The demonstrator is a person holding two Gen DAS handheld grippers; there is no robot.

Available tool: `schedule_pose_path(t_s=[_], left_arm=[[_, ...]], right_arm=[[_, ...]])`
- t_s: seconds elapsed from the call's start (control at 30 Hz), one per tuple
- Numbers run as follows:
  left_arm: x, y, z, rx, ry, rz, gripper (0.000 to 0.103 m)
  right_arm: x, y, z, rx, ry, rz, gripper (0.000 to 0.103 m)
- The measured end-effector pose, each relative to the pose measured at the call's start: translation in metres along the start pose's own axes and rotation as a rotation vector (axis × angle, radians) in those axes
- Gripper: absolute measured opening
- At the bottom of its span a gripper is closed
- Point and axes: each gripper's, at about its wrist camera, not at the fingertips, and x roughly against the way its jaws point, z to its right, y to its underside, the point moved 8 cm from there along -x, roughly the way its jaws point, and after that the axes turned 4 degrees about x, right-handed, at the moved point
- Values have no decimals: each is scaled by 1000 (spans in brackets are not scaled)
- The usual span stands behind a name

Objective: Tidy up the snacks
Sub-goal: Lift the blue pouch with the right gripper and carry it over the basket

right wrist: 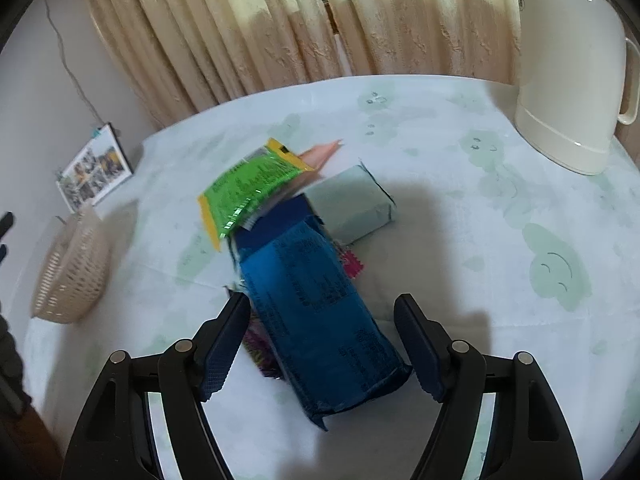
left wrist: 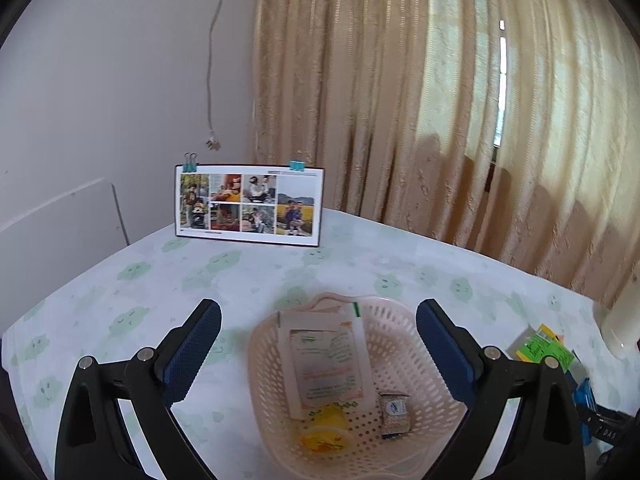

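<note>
On the pale tablecloth with green smiley clouds (right wrist: 460,200), a long blue foil snack pack (right wrist: 320,320) lies flat, its long axis running from just in front of the camera away toward the upper left of the right wrist view. It sits between the jaws of the right gripper (right wrist: 326,350), which stand fairly wide, pads not pressing it. Behind it: one green-and-yellow packet (right wrist: 248,188), one grey-green wrapped block (right wrist: 352,204), plus a pink-edged wrapper (right wrist: 352,264) peeking out. The left gripper (left wrist: 318,354) hangs wide open over the one pink perforated plastic basket (left wrist: 404,352), which holds three things: a flat white sachet (left wrist: 328,364), a small grey packet (left wrist: 394,410), a yellow wrapper (left wrist: 324,432). Cream kettle (right wrist: 568,80) at right.
</note>
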Motion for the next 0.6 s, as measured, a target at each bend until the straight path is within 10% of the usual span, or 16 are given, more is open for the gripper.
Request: schedule_pose_path(t_s=[0.13, 0.6], left_arm=[[-2, -1, -8, 21, -10, -9, 97], [-5, -13, -36, 86, -72, 19, 97]], right_arm=[[4, -2, 7, -36, -2, 19, 46], [60, -32, -20, -182, -176, 226, 44]])
